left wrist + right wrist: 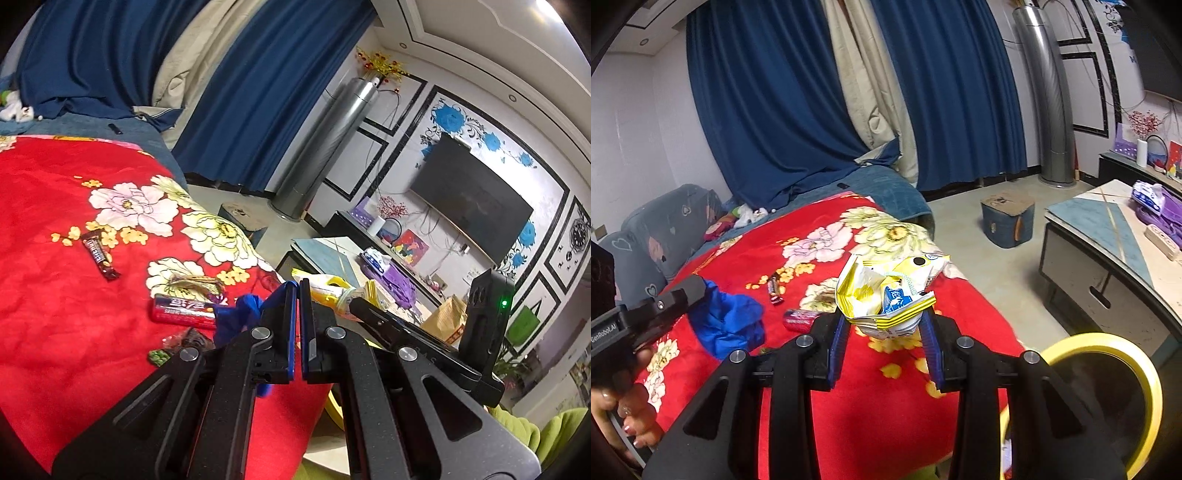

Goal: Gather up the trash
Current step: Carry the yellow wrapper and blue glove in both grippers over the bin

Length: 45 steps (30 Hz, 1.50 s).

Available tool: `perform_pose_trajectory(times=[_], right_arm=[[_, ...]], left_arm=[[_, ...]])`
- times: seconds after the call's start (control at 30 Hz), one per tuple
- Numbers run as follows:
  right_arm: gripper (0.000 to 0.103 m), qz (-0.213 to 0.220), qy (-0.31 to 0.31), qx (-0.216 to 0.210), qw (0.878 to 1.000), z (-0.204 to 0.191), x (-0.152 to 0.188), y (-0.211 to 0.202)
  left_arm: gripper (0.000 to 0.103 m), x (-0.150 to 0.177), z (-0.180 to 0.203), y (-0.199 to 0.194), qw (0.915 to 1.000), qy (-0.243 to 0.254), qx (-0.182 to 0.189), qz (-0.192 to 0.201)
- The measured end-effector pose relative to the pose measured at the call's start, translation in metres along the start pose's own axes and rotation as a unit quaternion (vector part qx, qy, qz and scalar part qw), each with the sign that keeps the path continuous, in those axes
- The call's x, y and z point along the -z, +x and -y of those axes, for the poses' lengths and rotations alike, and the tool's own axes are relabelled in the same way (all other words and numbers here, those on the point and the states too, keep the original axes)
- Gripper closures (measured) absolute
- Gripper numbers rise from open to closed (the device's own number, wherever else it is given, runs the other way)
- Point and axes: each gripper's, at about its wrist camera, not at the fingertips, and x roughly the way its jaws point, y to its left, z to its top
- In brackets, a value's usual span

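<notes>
Right wrist view, near to far: right gripper [888,328], jaws clamped on a crumpled yellow snack bag [886,291] lifted above the red floral blanket [849,406]; a yellow-rimmed bin [1145,373] at near right, just beside the blanket's edge; at near left the left gripper [683,295], carried by a hand [631,417], with a blue plastic bag [727,321] bunched at its tip.

Left wrist view: left gripper [298,291], jaws fully closed, pads pressed together; whether they pinch the blue plastic bag [236,317] bunched just left of the tip cannot be told; a red wrapper [183,312] lies on the blanket just left of that bag; a small green packet [159,356] lies nearer; a brown chocolate bar wrapper [99,254] lies farther left, well apart.

Far: blue curtains [775,92]; a grey tower air conditioner [1049,92]; a television [469,199] on the right wall.
</notes>
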Motion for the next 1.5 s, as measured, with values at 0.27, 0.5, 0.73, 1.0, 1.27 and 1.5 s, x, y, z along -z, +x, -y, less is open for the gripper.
perform_pose_trajectory(times=[0.27,0.5,0.73,1.0,1.27,1.5], right_arm=[[0.069,0.005,0.014,0.025,1.0,0.029,0.009,-0.021],[0.069,0.009,0.03,0.047,0.998,0.055,0.017,-0.04],[0.069,0.016,0.043,0.073,0.996,0.078,0.025,-0.056],[0.069,0.021,0.057,0.097,0.993,0.103,0.034,-0.071],[0.069,0.015,0.08,0.116,0.99,0.13,0.049,-0.083],[0.069,0.011,0.095,0.131,0.987,0.153,0.064,-0.095]], left_arm=[[0.103,0.011,0.024,0.009,0.9994,0.027,0.013,-0.017],[0.103,0.021,0.044,0.017,0.9981,0.047,0.024,-0.03],[0.103,0.03,0.063,0.026,0.9962,0.066,0.034,-0.046],[0.103,0.045,0.083,0.043,0.9924,0.089,0.047,-0.071],[0.103,0.063,0.102,0.065,0.9858,0.113,0.059,-0.108],[0.103,0.084,0.12,0.09,0.9777,0.135,0.075,-0.142]])
